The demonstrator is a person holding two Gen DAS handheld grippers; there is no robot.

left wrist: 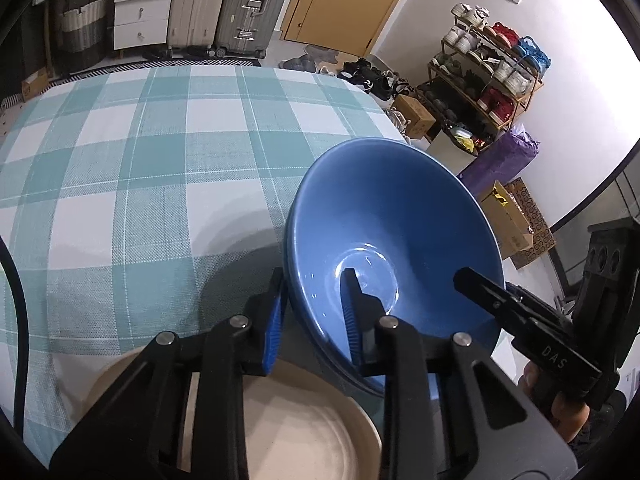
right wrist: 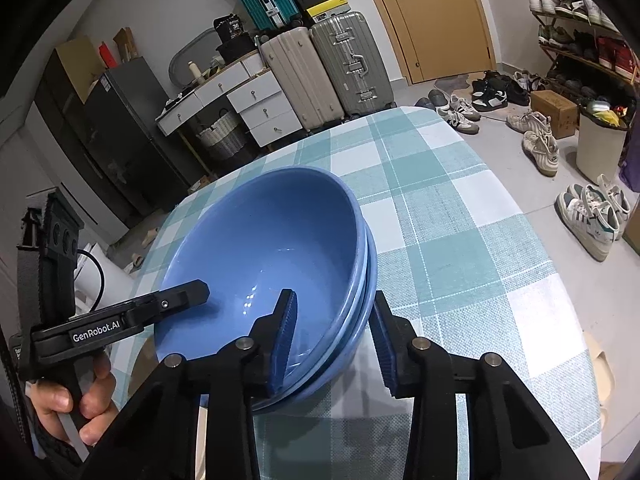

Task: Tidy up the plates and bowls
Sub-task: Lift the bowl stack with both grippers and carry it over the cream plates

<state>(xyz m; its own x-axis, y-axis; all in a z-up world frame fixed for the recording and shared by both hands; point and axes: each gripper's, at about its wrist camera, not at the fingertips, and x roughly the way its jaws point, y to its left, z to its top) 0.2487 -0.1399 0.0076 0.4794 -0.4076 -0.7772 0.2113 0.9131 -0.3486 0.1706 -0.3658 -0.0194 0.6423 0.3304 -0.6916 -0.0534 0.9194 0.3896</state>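
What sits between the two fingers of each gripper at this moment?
The rim wall of the stacked blue bowls: the left gripper straddles it in the left wrist view, the right gripper straddles the opposite side in the right wrist view, one finger inside, one outside.

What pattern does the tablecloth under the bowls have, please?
The tablecloth is a teal-and-white check, seen best from the left wrist.

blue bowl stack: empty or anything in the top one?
Empty. The top blue bowl shows only a bare glazed inside with light glints in both wrist views; just gripper fingers reach over its rim.
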